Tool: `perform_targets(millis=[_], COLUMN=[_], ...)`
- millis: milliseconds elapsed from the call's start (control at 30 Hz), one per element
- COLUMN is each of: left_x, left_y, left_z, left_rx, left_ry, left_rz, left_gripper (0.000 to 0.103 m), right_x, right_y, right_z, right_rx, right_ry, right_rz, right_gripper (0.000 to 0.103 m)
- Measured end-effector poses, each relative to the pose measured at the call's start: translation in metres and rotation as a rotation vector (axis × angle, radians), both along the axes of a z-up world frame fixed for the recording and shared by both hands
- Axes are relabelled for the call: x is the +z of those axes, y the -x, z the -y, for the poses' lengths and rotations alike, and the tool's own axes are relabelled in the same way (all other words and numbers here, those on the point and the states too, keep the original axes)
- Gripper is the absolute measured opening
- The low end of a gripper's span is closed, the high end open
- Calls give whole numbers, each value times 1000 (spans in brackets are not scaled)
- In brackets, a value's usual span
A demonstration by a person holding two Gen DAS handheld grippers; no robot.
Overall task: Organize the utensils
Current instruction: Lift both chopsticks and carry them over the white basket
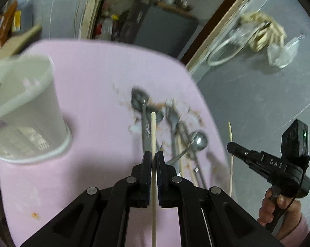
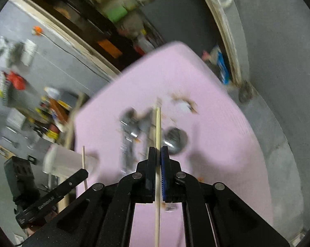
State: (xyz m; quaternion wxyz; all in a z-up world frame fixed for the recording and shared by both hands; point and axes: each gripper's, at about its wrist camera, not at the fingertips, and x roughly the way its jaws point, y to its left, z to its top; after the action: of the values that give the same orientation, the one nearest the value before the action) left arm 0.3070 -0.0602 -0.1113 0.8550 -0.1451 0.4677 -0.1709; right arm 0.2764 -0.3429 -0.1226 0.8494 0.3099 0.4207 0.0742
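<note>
Two chopsticks are up, one per gripper. Left gripper [image 1: 153, 154] is clenched on a chopstick [image 1: 153, 131]; the stick runs through the jaws and its tip pokes out ahead at frame centre of the left view. Right gripper [image 2: 158, 150] is likewise clamped on the second chopstick [image 2: 158, 125], tip at centre of the right view. Each shows in the other's camera: the right one at lower right of the left view, with a hand [image 1: 278, 207] on its grip, the left one at lower left of the right view.

Rest of the utensils lie in a loose pile on the pink bench [image 1: 89, 78], just ahead of the left gripper's tips: spoons [image 1: 139, 100] with bowls toward upper centre, a round ladle-type spoon [image 1: 199, 141] right of centre, more sticks under them. Blur hides the count. Brown crumbs or stains around the pile.

White cup [image 1: 29, 111] stands upright at left of the left view, well apart from the pile, mouth open. It looks empty, though blur makes that uncertain.

Step, as I read it: both sticks picked, transfer phase. Next move probably wants each stick swung over to the cup at frame left, tipped closer to vertical, lower end over the mouth, then release. One at a time is safer, since the cup is light and narrow at the base and a side knock could tip it.
</note>
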Motion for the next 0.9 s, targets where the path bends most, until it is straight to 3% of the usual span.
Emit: perform_targets(millis=[300, 567, 733, 900], left_x=[79, 128, 132, 116], left_y=[12, 8, -3, -16], left_z=[-61, -158, -210, -250], left_rx=[109, 269, 386, 473], left_ry=[56, 13, 18, 39], left_rz=[230, 371, 455, 522], left_gripper=[5, 5, 5, 5], right_x=[84, 146, 168, 161], right_y=[-8, -34, -49, -62], right_z=[-85, -164, -209, -235], right_rx=[77, 108, 86, 68], right_ry=[-48, -56, 7, 50], right_rz=[337, 582, 693, 712], right_gripper=[4, 4, 4, 4])
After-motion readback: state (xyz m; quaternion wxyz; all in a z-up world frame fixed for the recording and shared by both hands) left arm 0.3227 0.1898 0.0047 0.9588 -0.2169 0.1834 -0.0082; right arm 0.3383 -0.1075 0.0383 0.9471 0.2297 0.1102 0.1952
